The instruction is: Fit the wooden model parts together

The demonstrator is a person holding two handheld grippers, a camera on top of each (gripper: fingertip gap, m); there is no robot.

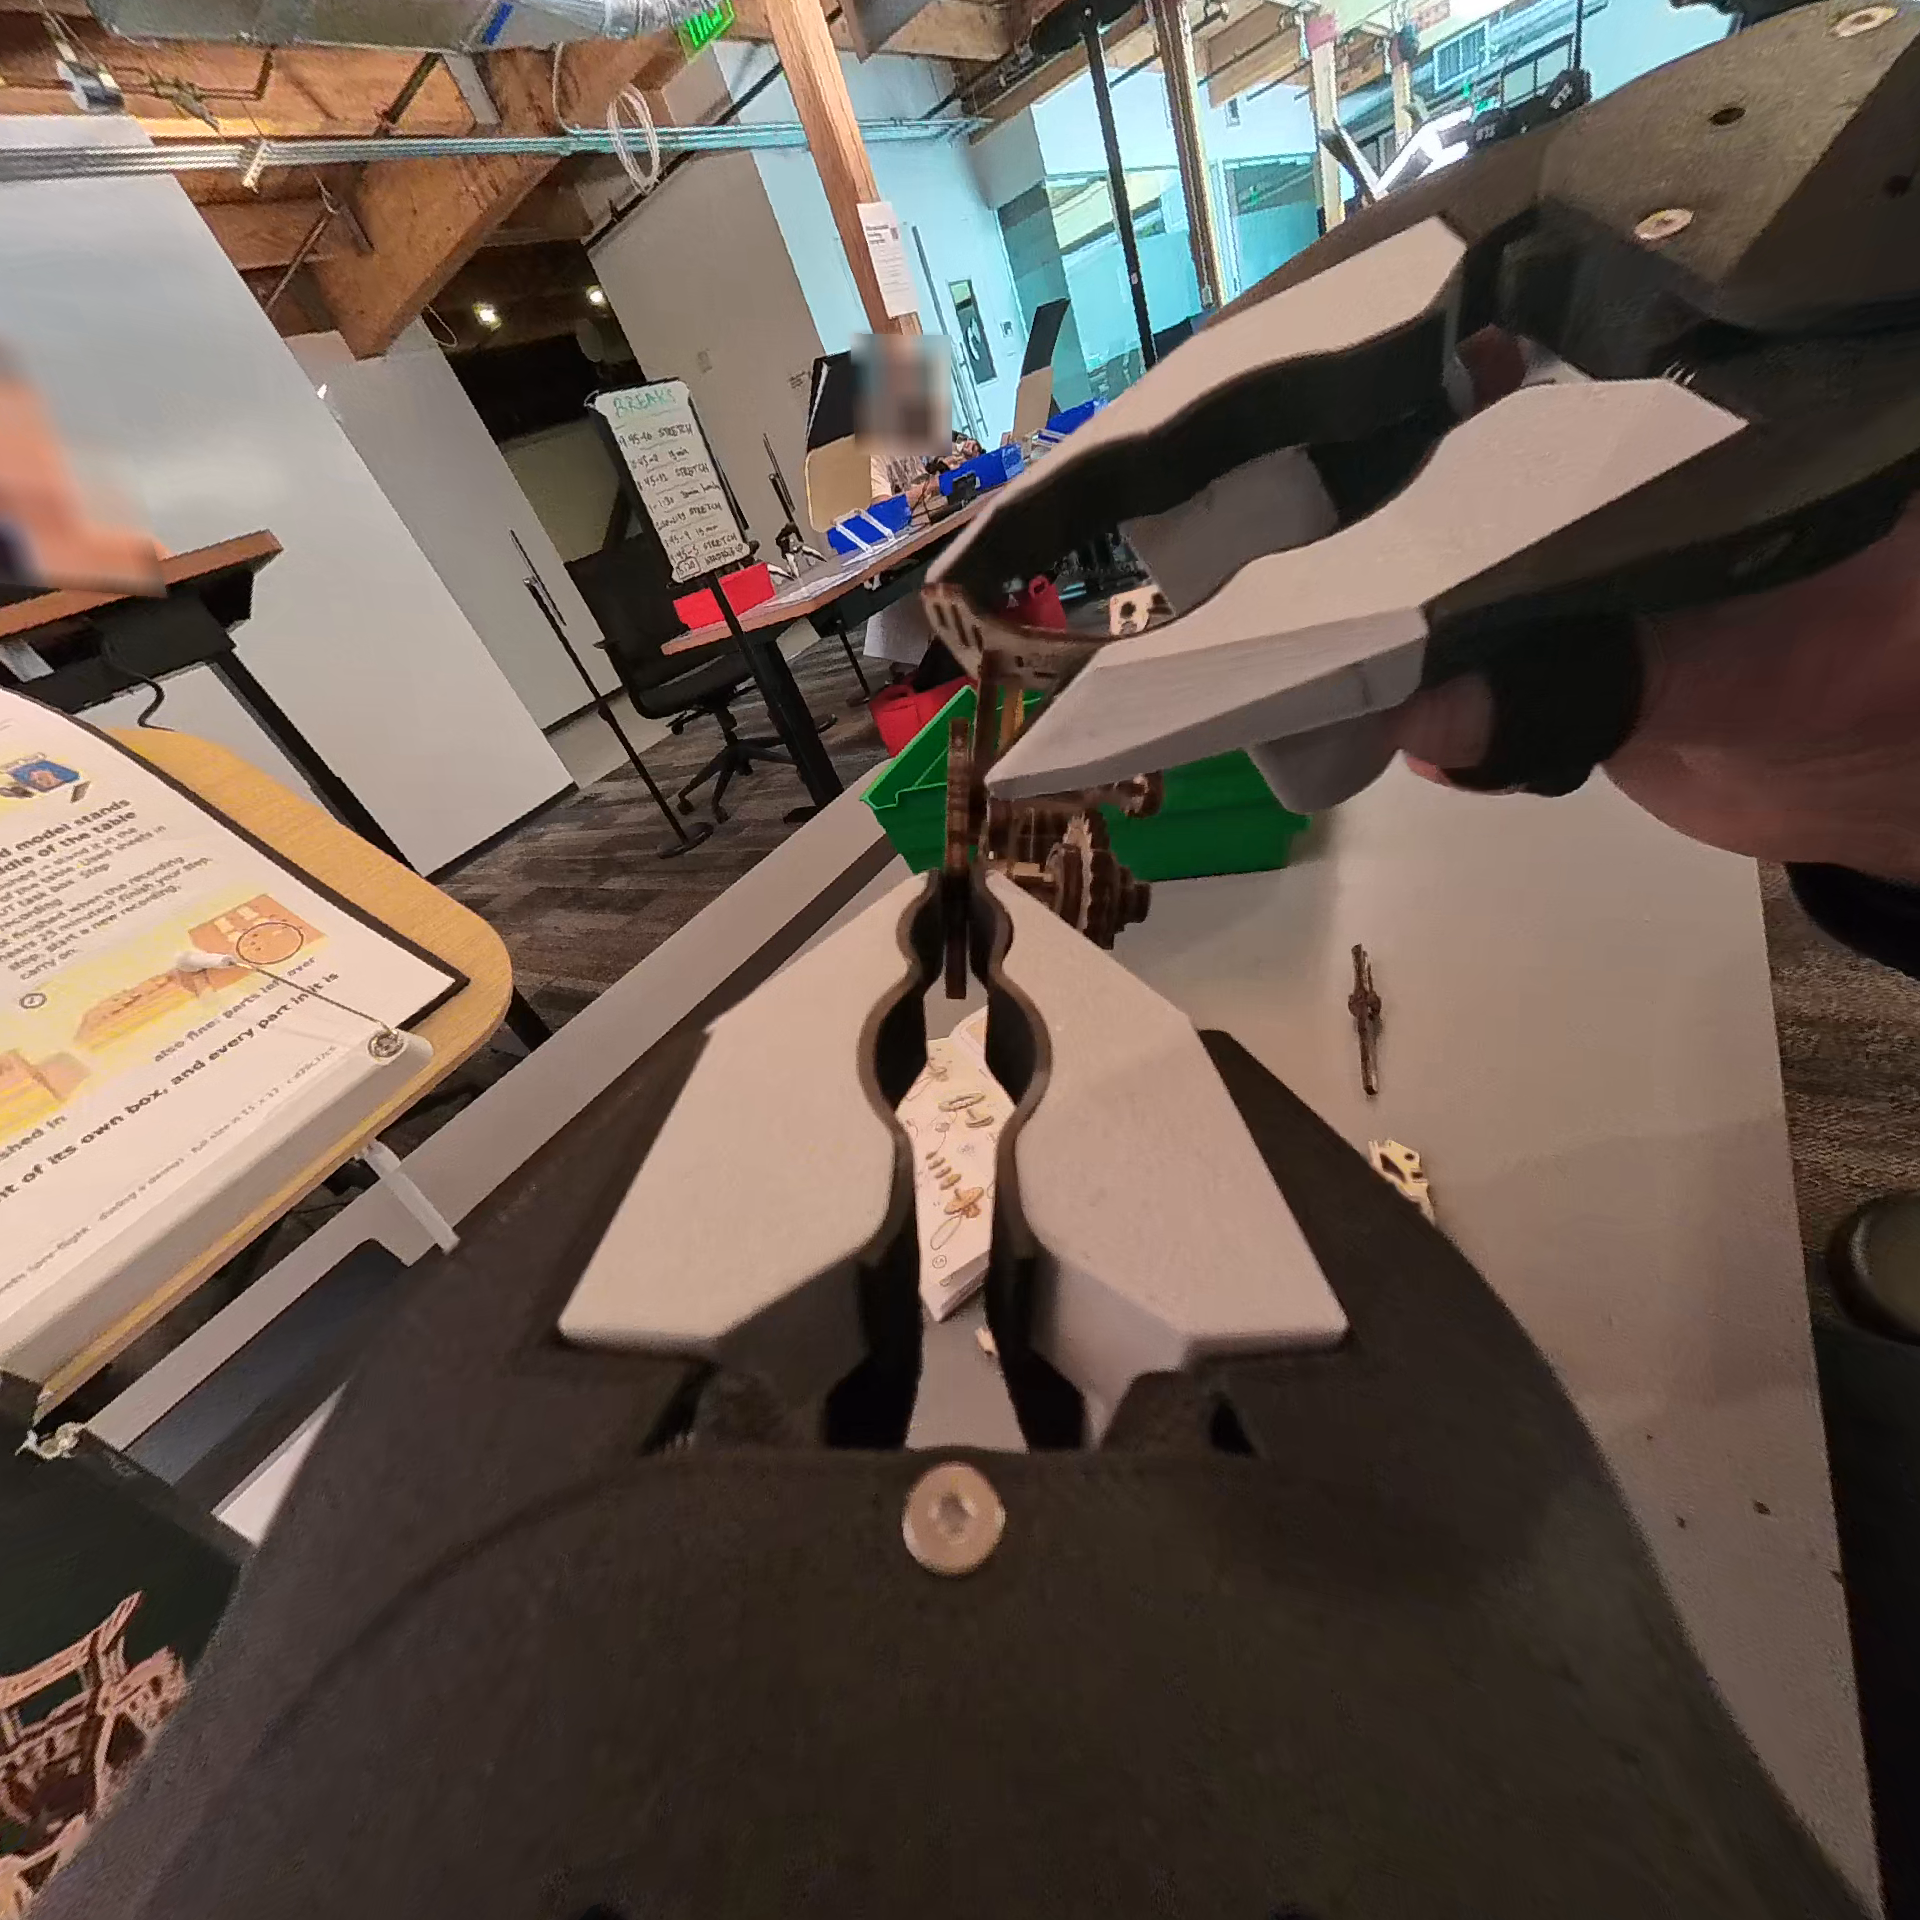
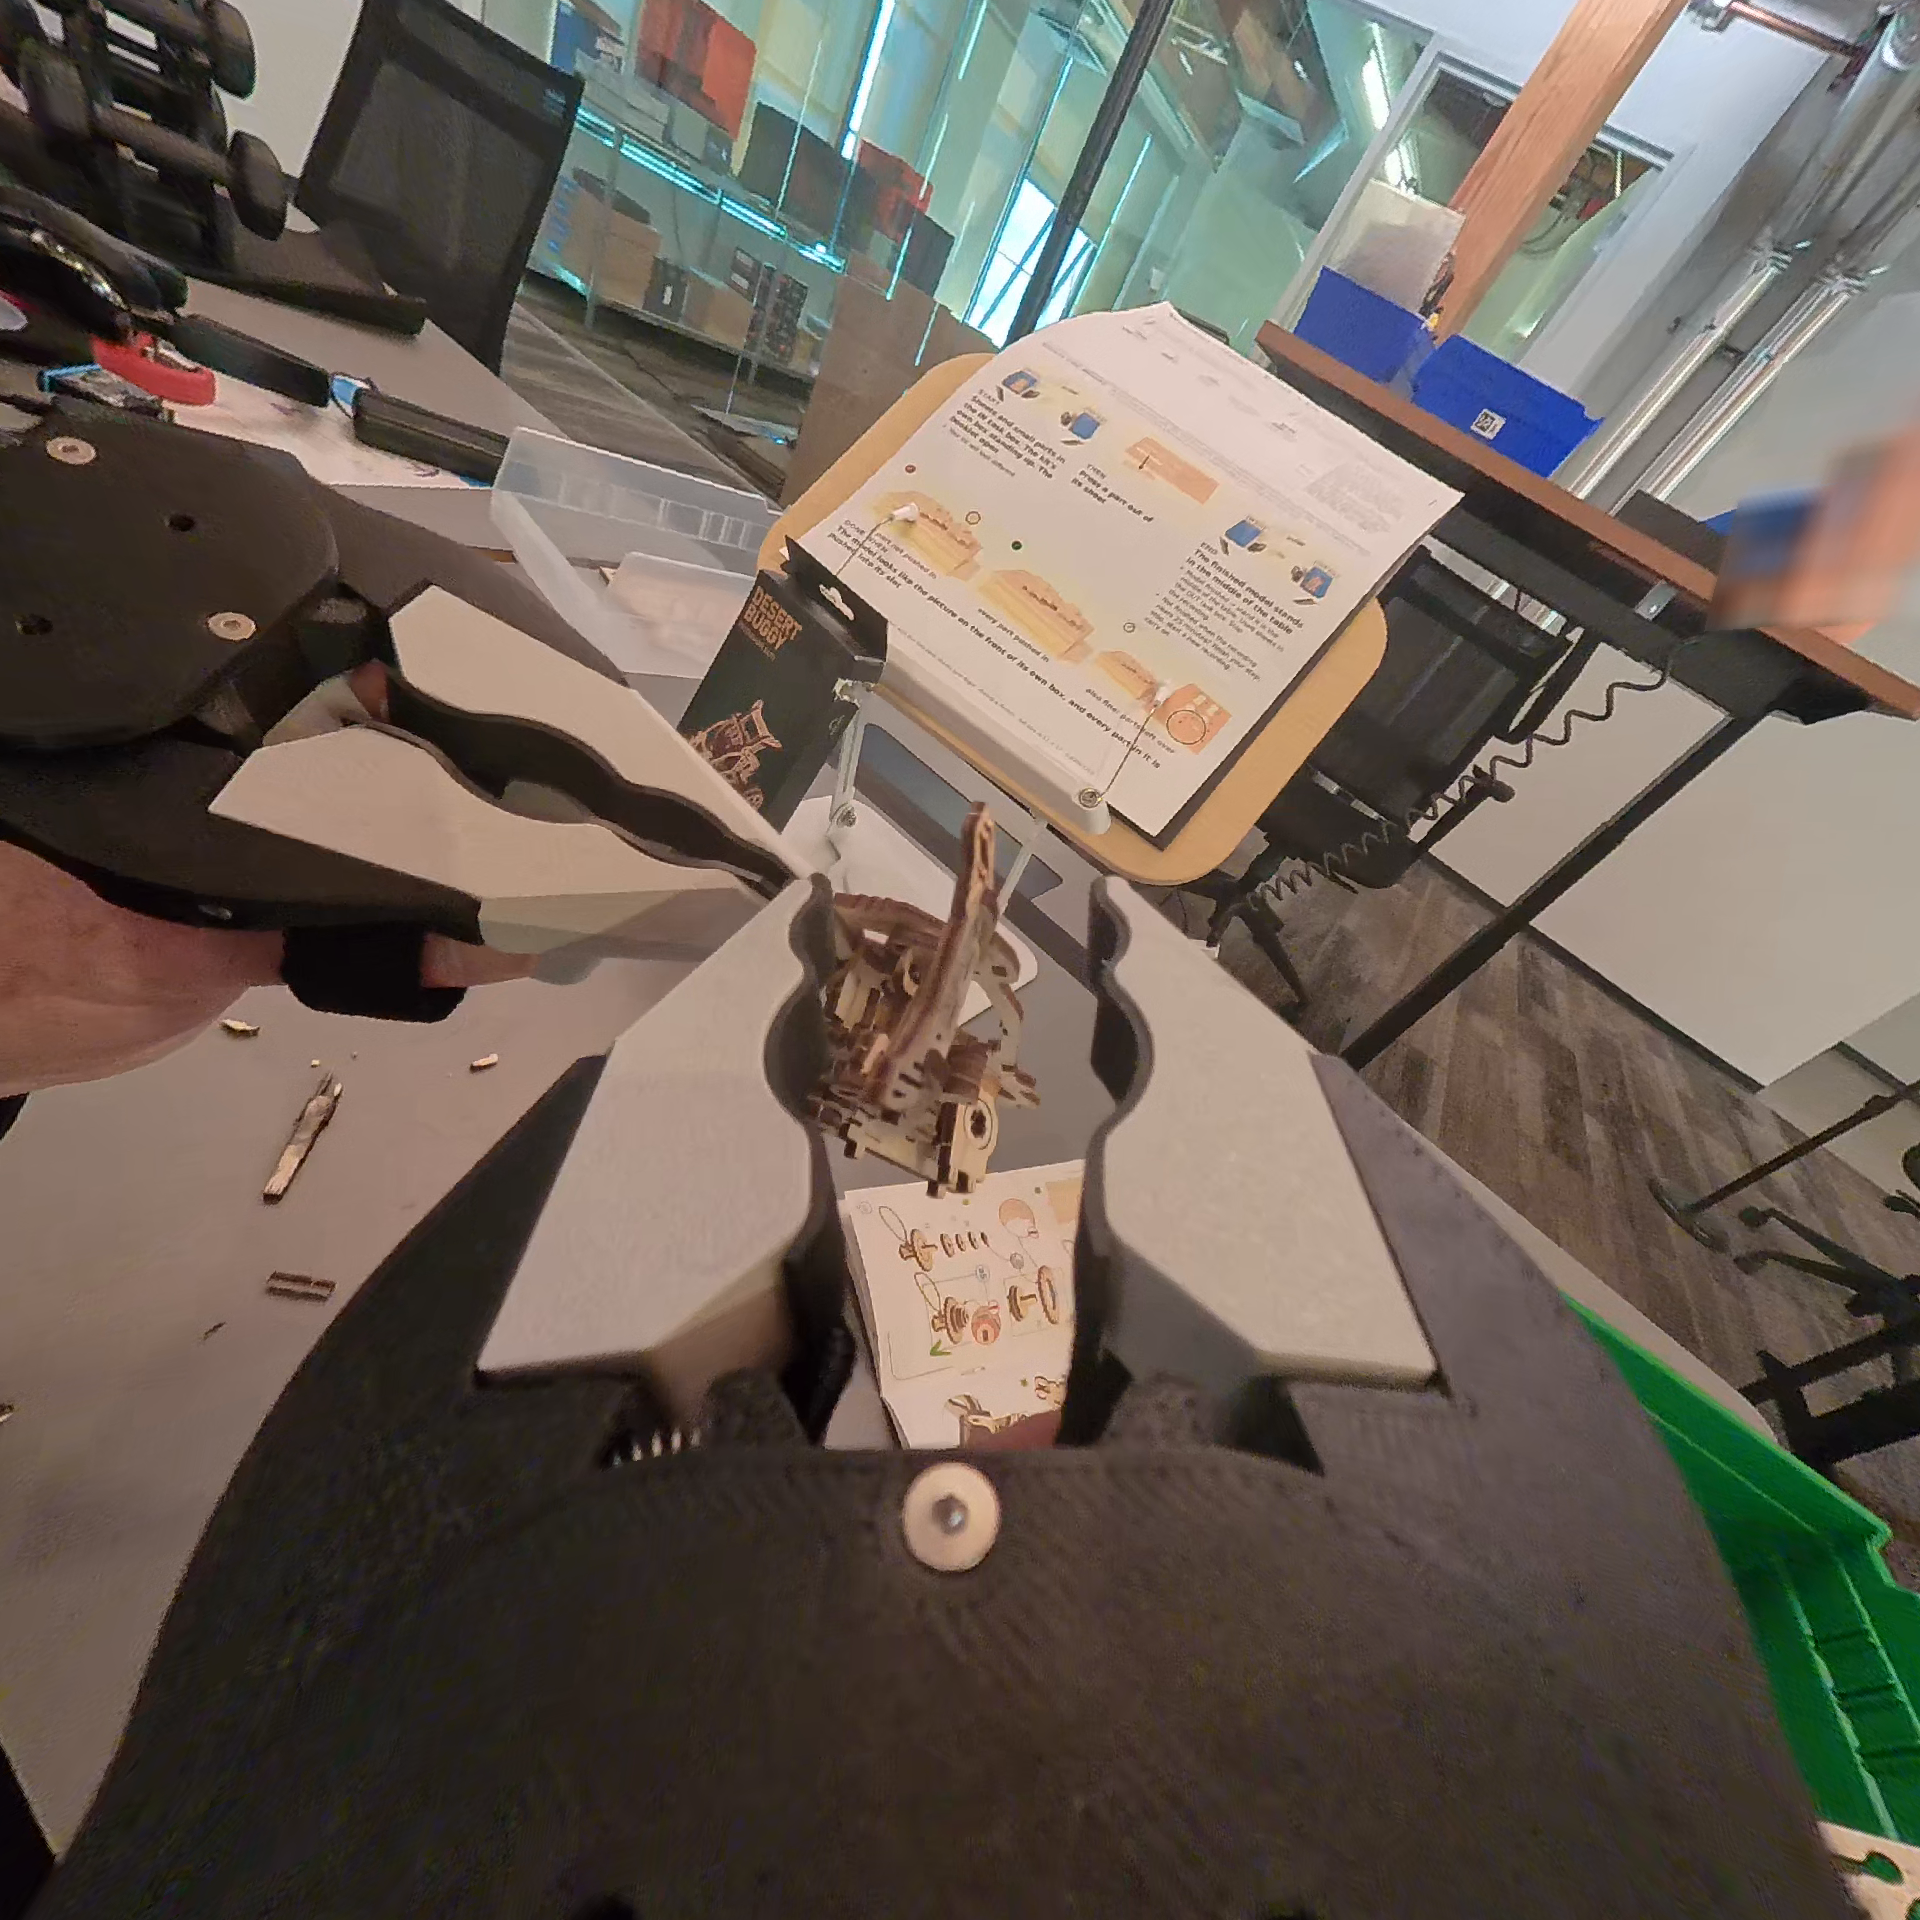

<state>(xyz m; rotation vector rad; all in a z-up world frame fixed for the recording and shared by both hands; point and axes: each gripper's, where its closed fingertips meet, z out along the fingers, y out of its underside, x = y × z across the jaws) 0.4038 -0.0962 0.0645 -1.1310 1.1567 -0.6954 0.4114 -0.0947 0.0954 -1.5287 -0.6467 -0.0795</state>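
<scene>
The left gripper's (image 1: pixel 961 914) fingers (image 1: pixel 790 1122) are pressed together on a thin, dark-edged wooden strip that stands upright between their tips; this strip belongs to the wooden model (image 2: pixel 914 1049), a pale laser-cut assembly with scorched brown edges, slotted plates, curved ribs and toothed gears, held in the air above the bench (image 1: pixel 1558 1195); the right gripper's (image 2: pixel 951 914) fingers (image 2: pixel 1226 1143) stand wide apart, with the model in the gap between them, close against the left-hand one, though whether it touches cannot be told; in the left wrist view the right gripper's tips sit at the model's upper curved piece, one above it and one beside it; an open instruction booklet (image 2: pixel 977 1299) with drawings of wheels and axles lies flat on the bench below the fingers; a slim wooden axle piece (image 1: pixel 1364 1023) lies to the right of the left fingers, and a small pale offcut (image 1: pixel 1403 1169) nearer; a green bin (image 1: pixel 1205 821) sits beyond the model; a black kit box (image 2: pixel 784 696) and a tilted instruction sheet (image 2: pixel 1143 561) on a stand are beyond the right fingers.
</scene>
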